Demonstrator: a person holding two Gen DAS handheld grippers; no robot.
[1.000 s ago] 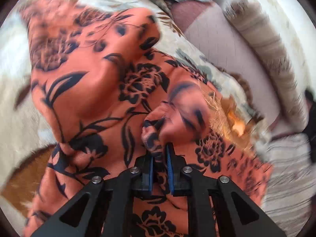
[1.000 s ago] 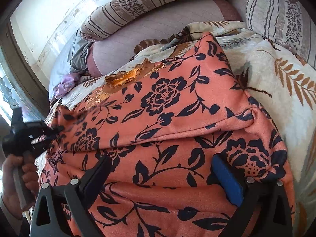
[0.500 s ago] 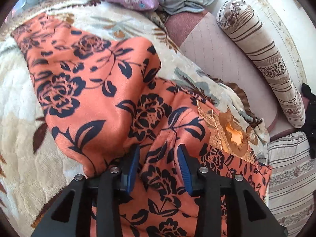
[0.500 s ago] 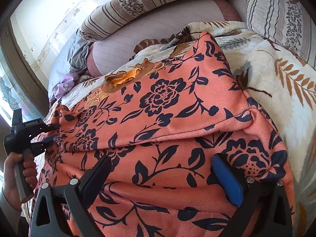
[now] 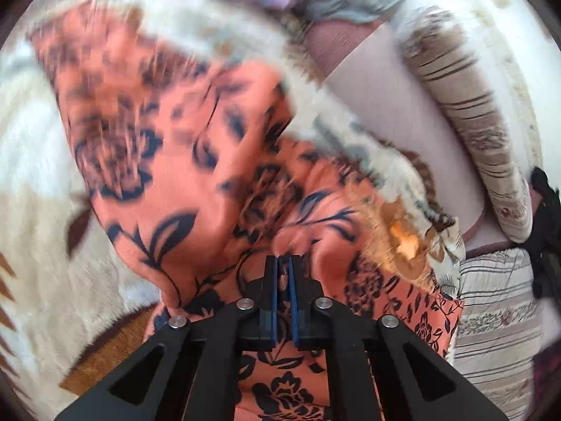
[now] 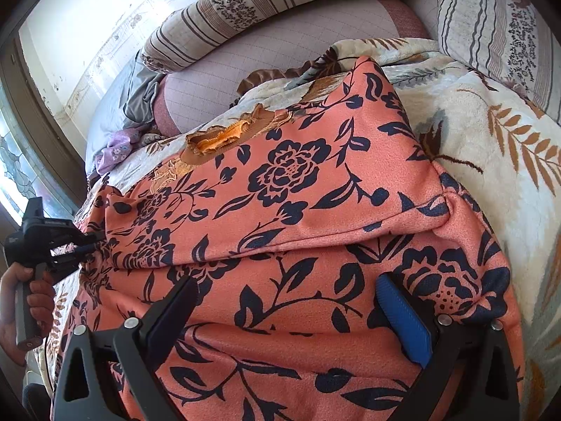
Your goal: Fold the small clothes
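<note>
A bed fills both views, covered by a cream blanket [image 6: 491,112] printed with brown and grey leaves, with striped bolsters [image 6: 245,10] along the wall behind it and a small heap of grey and lilac clothes [image 6: 119,140] at the far corner. Spread across the blanket lies the garment being folded, an orange cloth [image 6: 315,182] patterned with dark blue flowers. One part of it is already turned over onto the rest, making a crosswise folded edge with a gathered corner at the right, so the fold looks begun but far from finished: the piece is still broad and rumpled, and more folds appear to be needed, with the other clothes in the corner seemingly untouched. The right gripper [image 6: 287,319] hovers low over the near portion of the cloth, its jaws spread wide with fabric lying between them but the blue pads [image 6: 403,319] not pressing on it. The left gripper [image 5: 284,273], held in a person's hand [image 6: 31,294] at the cloth's left edge, has just been closing its jaws; in its blurred wrist view they are now pinched tight on a small ridge of the orange cloth.
</note>
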